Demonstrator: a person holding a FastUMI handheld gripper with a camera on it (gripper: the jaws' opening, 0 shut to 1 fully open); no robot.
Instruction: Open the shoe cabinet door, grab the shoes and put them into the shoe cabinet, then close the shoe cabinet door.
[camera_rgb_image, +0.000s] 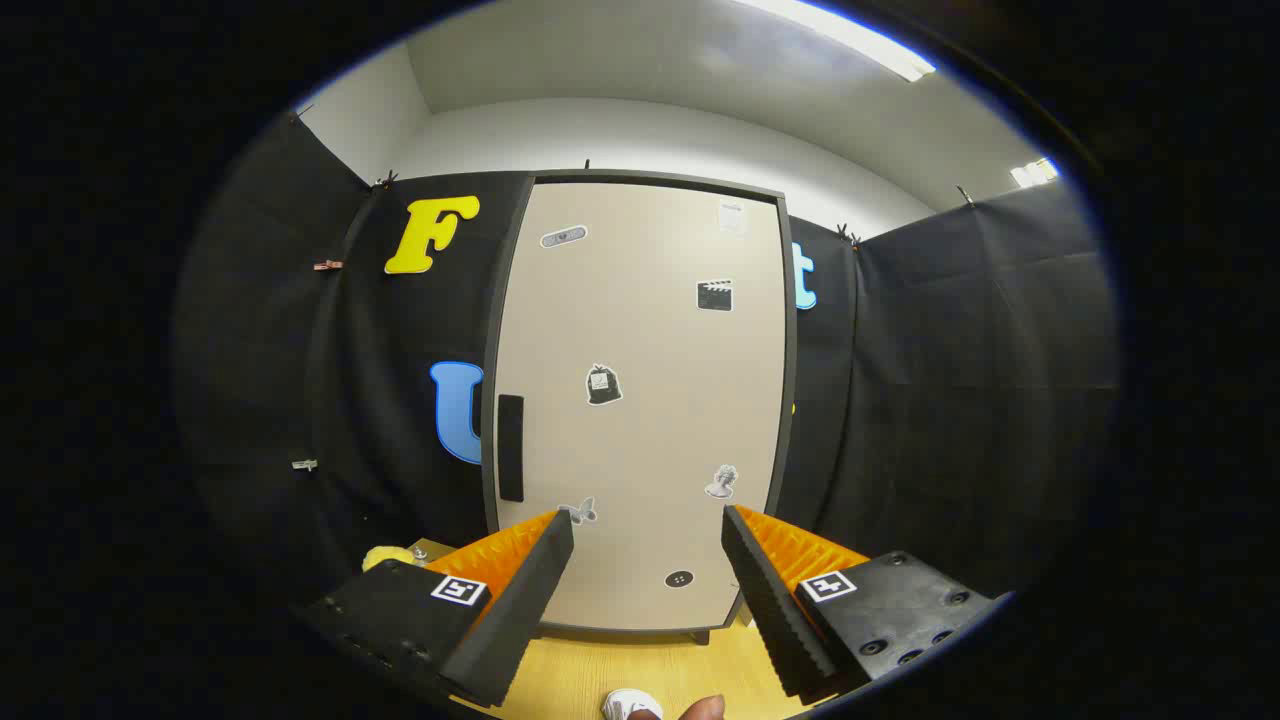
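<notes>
The tool (648, 525) is spread wide, its two fingers holding nothing between them. Nearest, below the fingers on the pale wooden floor (570, 680), a bit of a white shoe (630, 705) peeks in beside a person's fingertip (705, 708). Just ahead, framed between the fingers, stands the shoe cabinet (640, 400), upright against the black cloth wall. Its beige door (650, 340) is closed, dotted with small stickers, with a dark vertical handle (511, 447) near its left edge. A yellow object (388, 556) sits behind the left finger.
</notes>
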